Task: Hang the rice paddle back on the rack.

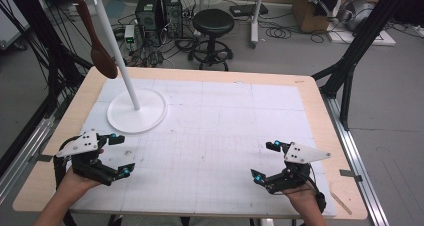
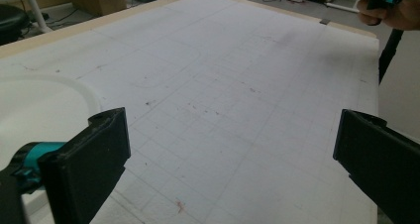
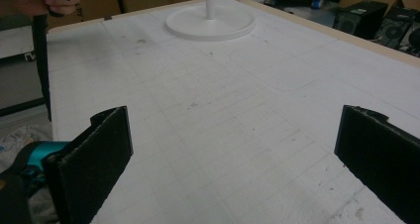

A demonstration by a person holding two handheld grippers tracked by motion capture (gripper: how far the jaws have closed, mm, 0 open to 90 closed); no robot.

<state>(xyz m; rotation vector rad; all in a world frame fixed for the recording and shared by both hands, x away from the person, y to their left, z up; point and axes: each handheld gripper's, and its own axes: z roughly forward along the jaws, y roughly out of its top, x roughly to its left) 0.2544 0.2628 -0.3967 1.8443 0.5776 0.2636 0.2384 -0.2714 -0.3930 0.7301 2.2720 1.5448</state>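
Note:
My left gripper (image 1: pixel 121 154) rests over the near left of the white gridded mat (image 1: pixel 210 131), jaws wide apart with nothing between them. In the left gripper view the left gripper (image 2: pixel 230 154) faces bare mat. My right gripper (image 1: pixel 265 161) sits at the near right, also open and holding nothing; in the right gripper view the right gripper (image 3: pixel 233 154) looks across the mat toward the white stand (image 3: pixel 210 21). The white stand (image 1: pixel 136 108) has a round base and a slanted pole with hooks on top. A brown wooden spoon (image 1: pixel 97 41) hangs from one hook.
The mat lies on a wooden table (image 1: pixel 320 101). Behind the table stand a black stool (image 1: pixel 213 33), computer towers (image 1: pixel 159 11) and loose cables. A black frame leg (image 1: pixel 357 41) rises at the right. A small wooden stick (image 1: pixel 344 202) lies near the table's front right corner.

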